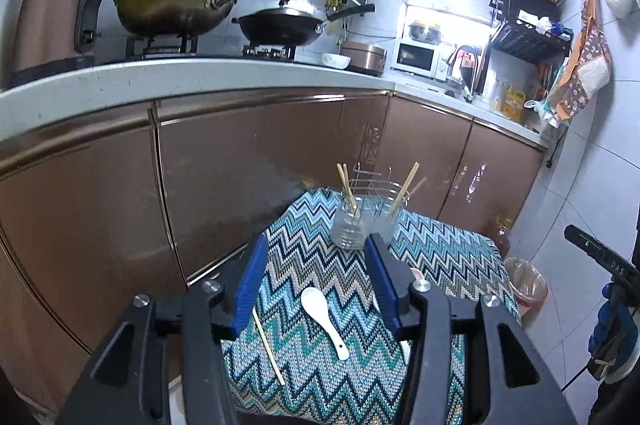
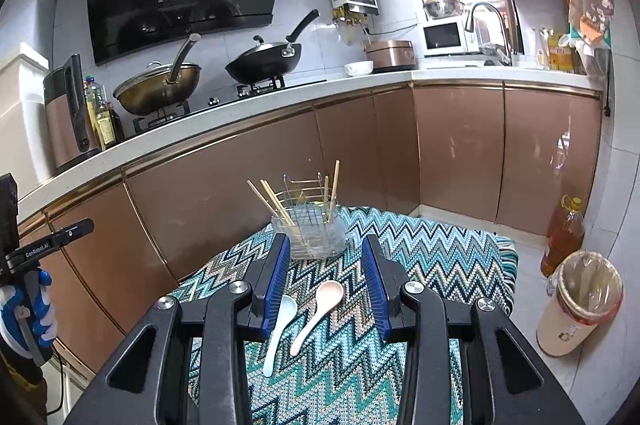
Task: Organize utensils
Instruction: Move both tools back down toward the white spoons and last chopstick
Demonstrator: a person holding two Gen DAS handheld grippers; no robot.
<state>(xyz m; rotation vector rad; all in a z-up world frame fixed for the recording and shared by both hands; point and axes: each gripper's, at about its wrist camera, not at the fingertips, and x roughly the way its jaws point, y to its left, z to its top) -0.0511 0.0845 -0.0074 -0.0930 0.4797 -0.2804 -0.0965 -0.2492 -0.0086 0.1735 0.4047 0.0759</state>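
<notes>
A clear utensil holder [image 1: 366, 221] with a wire rack and several chopsticks stands at the far end of a zigzag-patterned cloth [image 1: 320, 365]; it also shows in the right wrist view [image 2: 310, 231]. My left gripper [image 1: 316, 245] is open and empty above a white spoon [image 1: 324, 319] and a loose chopstick [image 1: 268, 345]. My right gripper [image 2: 326, 245] is open and empty above a pale blue spoon [image 2: 278, 329] and a pink spoon [image 2: 318, 313] lying on the cloth [image 2: 420, 257].
Brown kitchen cabinets [image 2: 460, 145] and a white counter with two woks [image 2: 264, 63] lie behind the table. A lined waste bin [image 2: 580, 309] and an oil bottle [image 2: 562, 235] stand on the floor at the right.
</notes>
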